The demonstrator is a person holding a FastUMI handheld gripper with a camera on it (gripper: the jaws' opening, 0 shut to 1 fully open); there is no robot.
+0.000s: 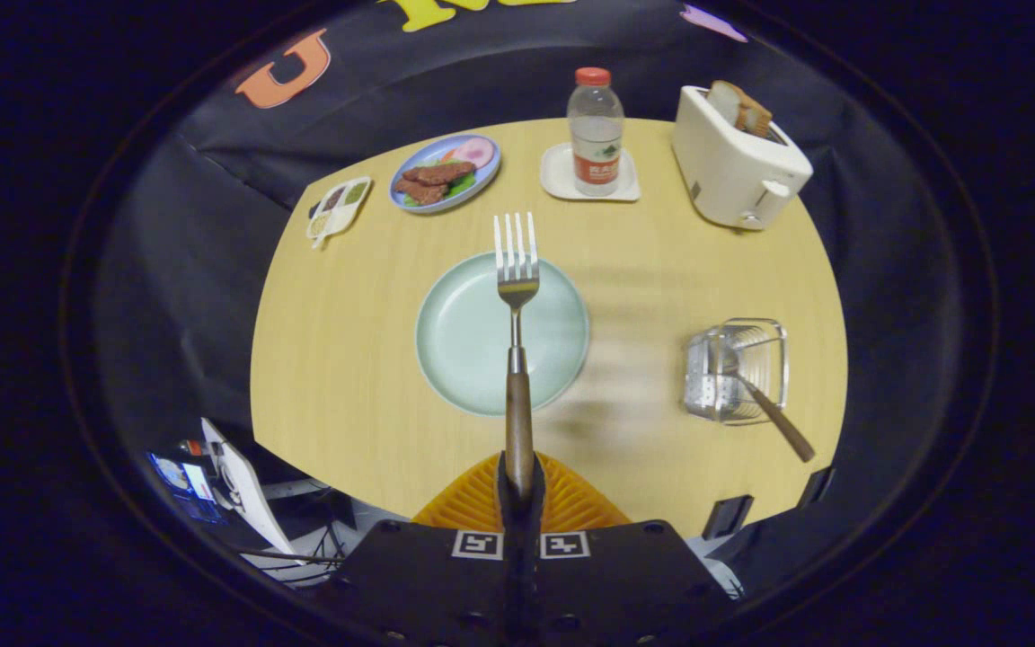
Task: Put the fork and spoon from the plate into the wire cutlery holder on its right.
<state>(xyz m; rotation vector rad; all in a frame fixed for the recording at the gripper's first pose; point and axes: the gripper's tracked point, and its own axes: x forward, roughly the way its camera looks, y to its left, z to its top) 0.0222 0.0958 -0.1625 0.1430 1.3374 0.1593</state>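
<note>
My gripper (518, 481) is shut on the wooden handle of the fork (516, 296), which points straight ahead with its tines up, held well above the table. Below the fork lies the pale green plate (464, 341), with nothing on it. To the plate's right stands the wire cutlery holder (738, 368). The spoon (774, 413) sits in the holder, its brown handle leaning out toward the table's near right edge.
A round wooden table (347, 359) carries a blue plate of food (446, 172) and a small sauce tray (338, 208) at the far left, a water bottle (596, 135) on a white coaster behind the plate, and a white toaster (738, 166) with bread at the far right.
</note>
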